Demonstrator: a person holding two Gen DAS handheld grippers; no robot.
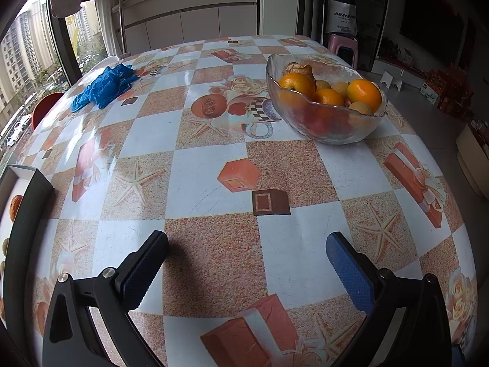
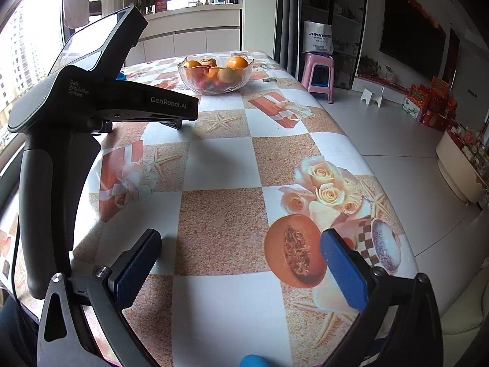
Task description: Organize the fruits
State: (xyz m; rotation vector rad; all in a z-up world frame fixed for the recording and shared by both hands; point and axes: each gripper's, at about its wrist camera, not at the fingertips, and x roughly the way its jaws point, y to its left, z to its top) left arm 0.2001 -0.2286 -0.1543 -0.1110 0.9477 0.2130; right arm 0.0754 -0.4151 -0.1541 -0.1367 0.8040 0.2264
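Note:
A clear glass bowl (image 1: 328, 122) stands on the patterned table, far right in the left wrist view, holding several oranges (image 1: 363, 93), yellowish fruits and a brown one. My left gripper (image 1: 247, 244) hovers open over the near table, well short of the bowl, with nothing between its fingers. In the right wrist view the same bowl (image 2: 215, 84) sits at the far end of the table. My right gripper (image 2: 241, 243) is open and empty over the near table edge. The left gripper's black body (image 2: 101, 98) fills that view's left side.
Crumpled blue gloves (image 1: 105, 87) lie at the table's far left. A white box edge with an orange (image 1: 15, 206) shows at the left border. A pink stool (image 2: 319, 73) stands beyond the table's right side, red boxes (image 2: 434, 104) along the wall. The table edge (image 2: 366, 165) drops to grey floor.

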